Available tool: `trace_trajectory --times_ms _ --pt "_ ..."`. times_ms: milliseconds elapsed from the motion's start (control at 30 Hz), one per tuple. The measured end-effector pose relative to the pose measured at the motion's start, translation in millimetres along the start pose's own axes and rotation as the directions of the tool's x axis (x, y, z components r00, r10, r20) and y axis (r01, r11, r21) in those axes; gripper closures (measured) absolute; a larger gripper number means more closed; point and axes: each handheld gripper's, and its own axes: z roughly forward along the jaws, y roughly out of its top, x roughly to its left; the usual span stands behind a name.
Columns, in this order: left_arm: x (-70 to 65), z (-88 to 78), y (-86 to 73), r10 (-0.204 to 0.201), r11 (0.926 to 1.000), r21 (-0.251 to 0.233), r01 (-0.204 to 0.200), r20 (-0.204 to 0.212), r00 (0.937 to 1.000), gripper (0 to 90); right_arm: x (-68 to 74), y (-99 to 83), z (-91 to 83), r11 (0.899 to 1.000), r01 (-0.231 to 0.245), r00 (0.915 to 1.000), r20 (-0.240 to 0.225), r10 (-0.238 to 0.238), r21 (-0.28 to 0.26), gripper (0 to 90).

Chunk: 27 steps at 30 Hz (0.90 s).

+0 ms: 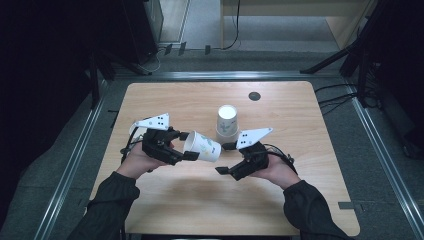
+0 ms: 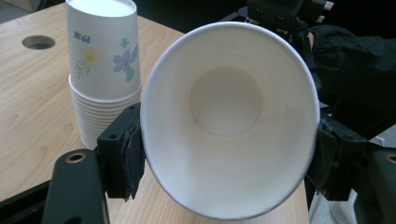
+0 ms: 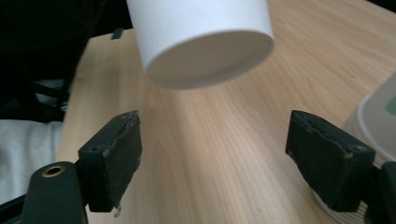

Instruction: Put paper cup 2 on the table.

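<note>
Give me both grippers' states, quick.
Left gripper: shut on the paper cup, held on its side.
Right gripper: open, holding nothing.

My left gripper [image 2: 229,154] covers the cup's [image 2: 229,116] outer wall at both pads; its print is out of sight there. In the right gripper view the cup's top is cut off by the upper edge, and the stack of cups [image 3: 378,126] is cut by the right edge. The lettering on the stack is too small to read.
</note>
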Motion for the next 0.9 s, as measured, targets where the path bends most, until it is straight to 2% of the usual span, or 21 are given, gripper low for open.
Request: trace_trajectory --times_ms 167,333,367,500,633,900 --pt "0.1 -4.7 2.4 -0.005 0.9993 0.037 0.006 -0.041 0.9992 25.1 -1.0 -5.2 3.7 1.0 0.001 0.9961 0.088 -0.002 0.014 18.9" --pt "-0.2 -7.4 6.0 0.0 0.9962 0.086 0.008 -0.096 0.9953 25.1 -0.8 -6.8 5.4 0.999 0.016 0.9956 0.092 -0.019 0.03 18.3" --pt "0.3 -7.9 6.8 -0.003 0.9945 0.104 0.014 -0.102 0.9948 25.1 -0.9 -7.2 5.8 0.999 0.02 0.9954 0.093 -0.023 0.031 18.1" --pt "-0.1 -10.0 8.0 -0.001 0.9922 0.124 0.017 -0.122 0.9925 25.0 -1.0 -9.4 6.8 0.998 0.022 0.9946 0.1 -0.028 0.057 17.8" --pt "-2.2 -11.5 10.6 0.011 0.9862 0.165 0.013 -0.142 0.9897 25.0 -2.5 -10.8 6.4 0.998 -0.006 0.9945 0.104 -0.001 0.065 17.8" --pt "-1.5 -19.6 10.5 0.034 0.9711 0.238 0.012 -0.189 0.9813 24.9 -4.3 -13.2 -2.0 0.999 -0.016 0.9927 0.121 0.01 0.051 17.7"
